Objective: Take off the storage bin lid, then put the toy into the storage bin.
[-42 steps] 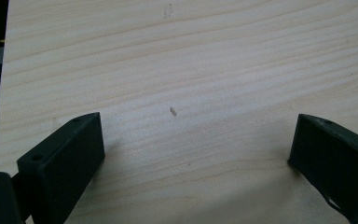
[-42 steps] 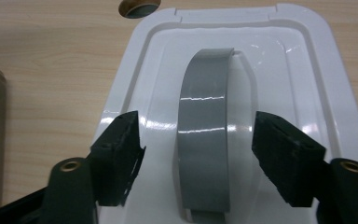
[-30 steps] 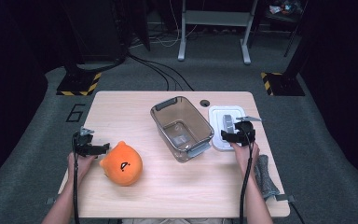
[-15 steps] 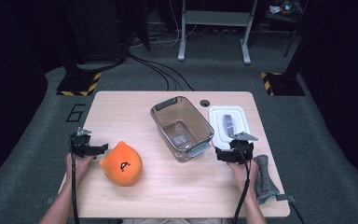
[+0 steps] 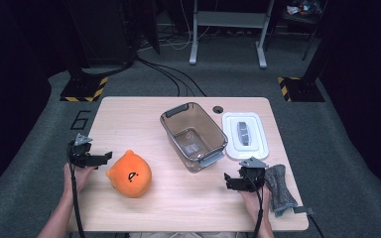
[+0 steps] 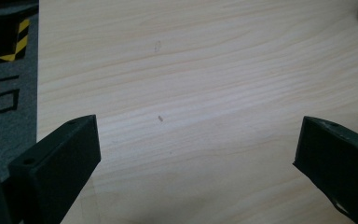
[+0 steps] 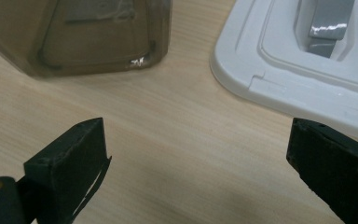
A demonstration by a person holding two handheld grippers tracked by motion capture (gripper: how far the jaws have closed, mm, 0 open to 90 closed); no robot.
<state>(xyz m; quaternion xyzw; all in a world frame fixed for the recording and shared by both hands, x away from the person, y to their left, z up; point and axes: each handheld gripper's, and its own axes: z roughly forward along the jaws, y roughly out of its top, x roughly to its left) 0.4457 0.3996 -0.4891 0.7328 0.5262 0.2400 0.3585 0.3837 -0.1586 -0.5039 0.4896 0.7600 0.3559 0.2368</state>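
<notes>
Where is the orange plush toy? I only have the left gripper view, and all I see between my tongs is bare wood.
Observer: The orange plush toy sits on the table close to the right of your left tongs. The high view shows a small gap between them.
Operator: Where's the bin from there?
Observer: The clear bin stands open at mid-table, farther right than the toy and farther from you.
Operator: And its lid?
Observer: The white lid lies flat on the table against the bin's right side.
Operator: What about my other hand?
Observer: The right tongs are open over bare wood, holding nothing, in front of the lid.
</notes>
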